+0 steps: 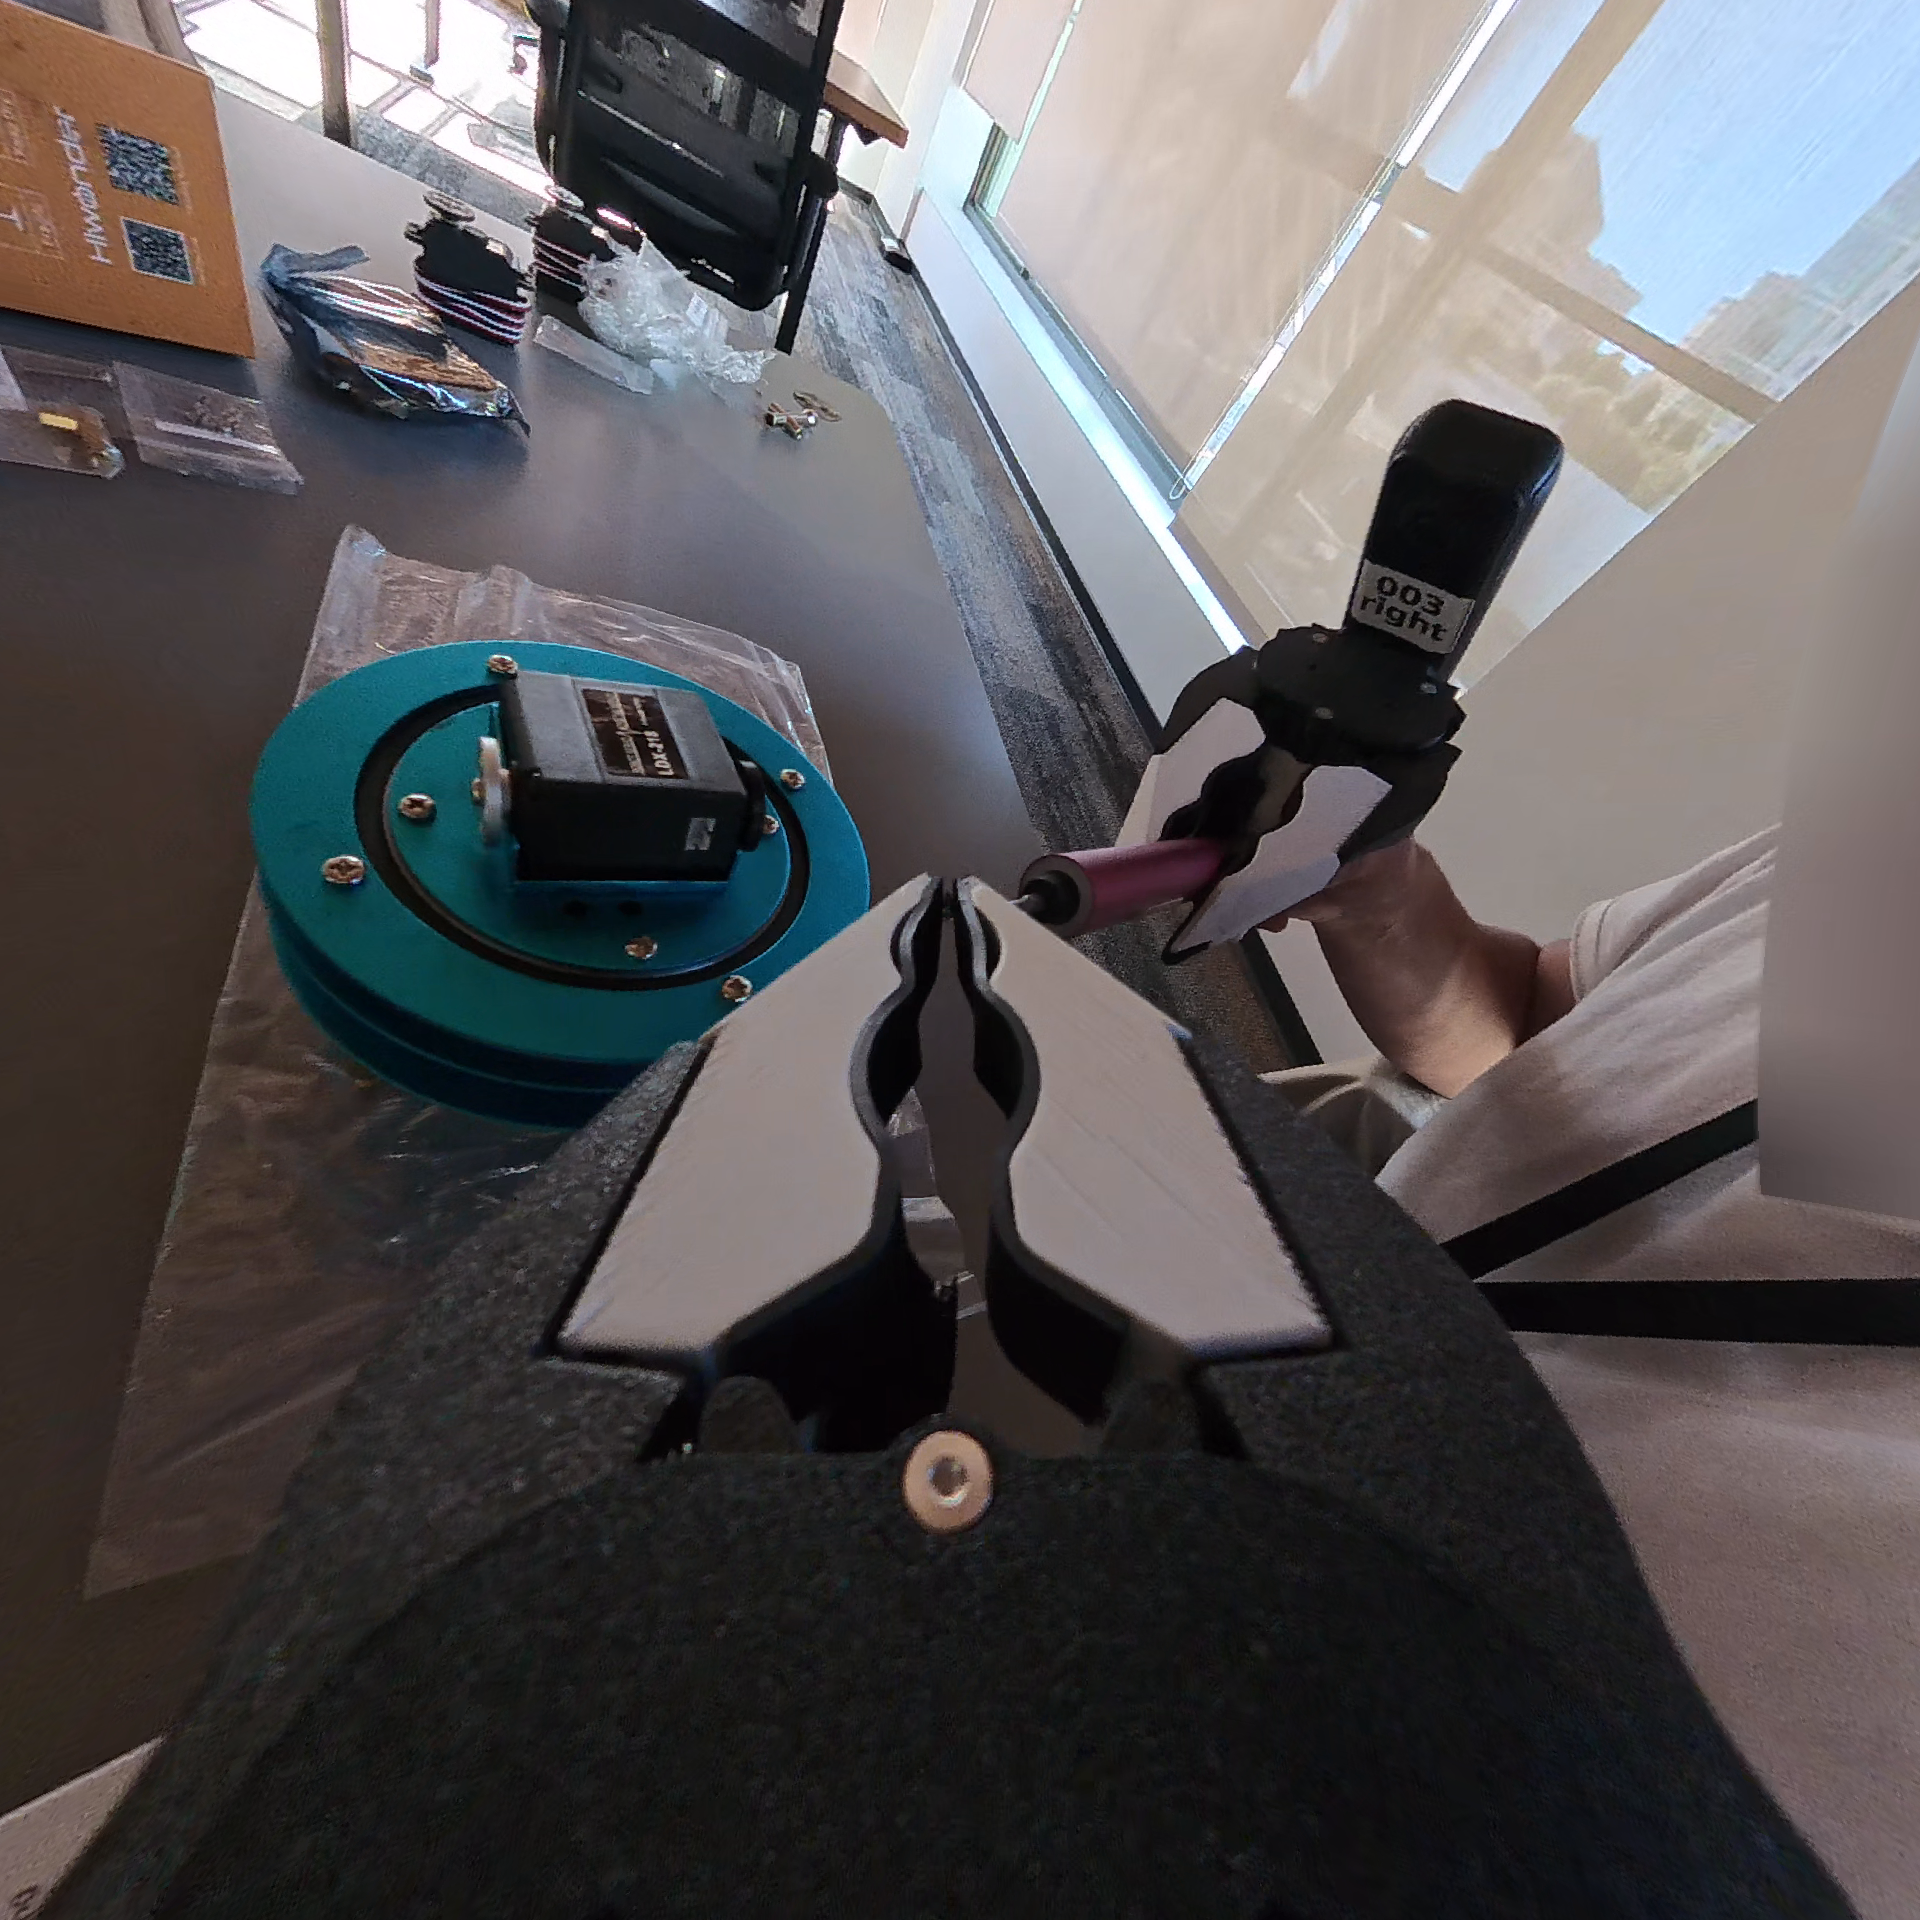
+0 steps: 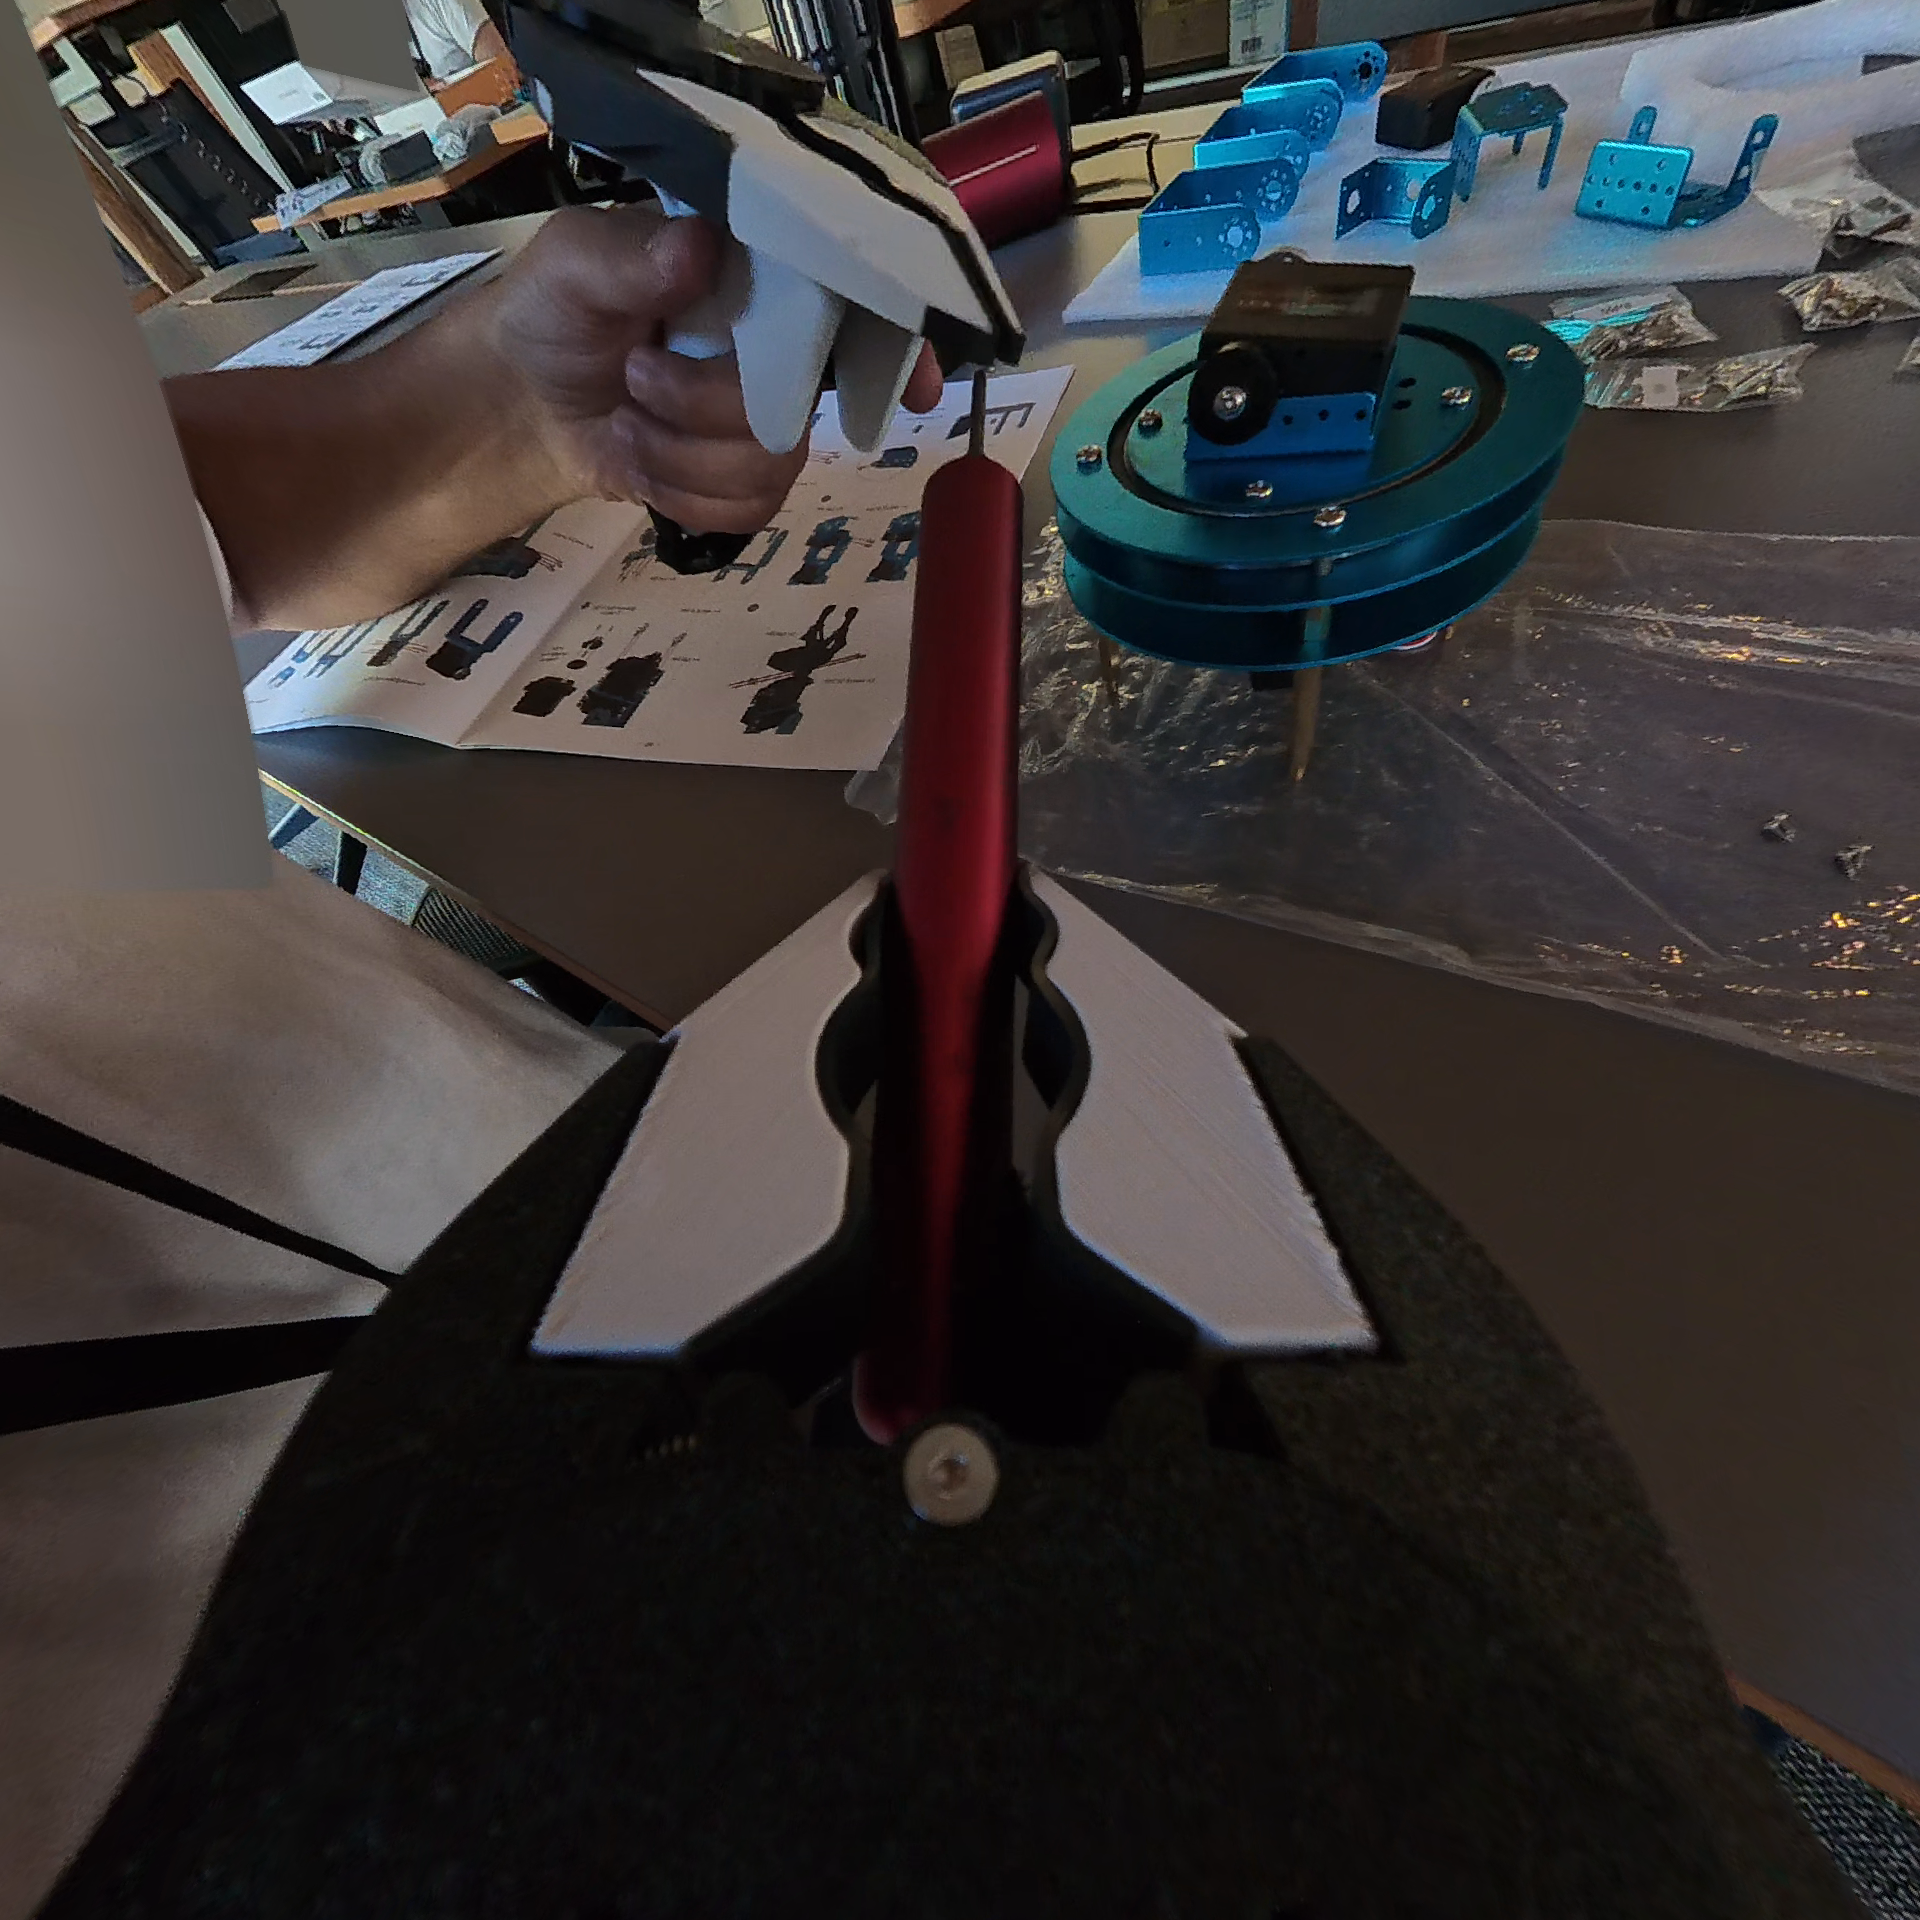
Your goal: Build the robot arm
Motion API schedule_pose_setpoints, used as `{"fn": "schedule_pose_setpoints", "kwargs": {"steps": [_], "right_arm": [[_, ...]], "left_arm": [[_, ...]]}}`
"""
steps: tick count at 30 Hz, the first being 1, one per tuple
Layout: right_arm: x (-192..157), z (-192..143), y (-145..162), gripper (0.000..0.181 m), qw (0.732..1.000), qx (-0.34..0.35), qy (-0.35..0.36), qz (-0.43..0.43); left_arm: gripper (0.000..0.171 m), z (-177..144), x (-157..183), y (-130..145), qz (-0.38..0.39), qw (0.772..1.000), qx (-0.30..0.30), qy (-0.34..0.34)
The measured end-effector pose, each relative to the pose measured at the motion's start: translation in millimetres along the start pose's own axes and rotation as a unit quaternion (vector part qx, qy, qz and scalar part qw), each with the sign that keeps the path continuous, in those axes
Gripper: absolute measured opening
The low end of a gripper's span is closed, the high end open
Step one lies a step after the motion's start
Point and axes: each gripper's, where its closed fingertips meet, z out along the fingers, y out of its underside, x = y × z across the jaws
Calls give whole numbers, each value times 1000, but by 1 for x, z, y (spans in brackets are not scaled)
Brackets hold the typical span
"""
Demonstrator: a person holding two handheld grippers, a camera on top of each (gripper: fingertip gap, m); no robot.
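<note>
Two grippers meet in the air just off the near side of the round teal base (image 2: 1455, 561), which stands on short legs on a clear plastic sheet (image 2: 1558, 831) with a black motor block (image 1: 623, 774) bolted on top. The right gripper (image 2: 956, 894) has its fingers clamped along the handle of a red screwdriver (image 2: 961, 623), whose thin bit points away from it, beside the base and above its top plate. The left gripper (image 2: 987, 348), held in a hand (image 2: 613, 384), has its fingers pressed together right at the end of that bit. Whether they pinch the bit itself or some small part on it cannot be told. An open instruction booklet (image 2: 644, 665) lies on the table (image 2: 1351, 1195) beside the base, under the left gripper, and blue metal brackets (image 2: 1631, 182) lie well behind the base.
</note>
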Motion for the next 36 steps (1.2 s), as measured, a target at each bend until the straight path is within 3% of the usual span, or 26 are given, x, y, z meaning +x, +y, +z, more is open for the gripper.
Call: {"fn": "schedule_pose_setpoints", "kwargs": {"steps": [13,26,36], "right_arm": [[-2,4,-10,18,999,35,11,18],[-6,11,-13,19,998,47,24,36],[3,3,-13,19,998,37,58,15]], "left_arm": [[1,-4,-2,-12,-123,987,87,48],[0,-5,-7,-17,-244,954,150,88],[0,-19,-6,-29,-261,940,193,106]]}}
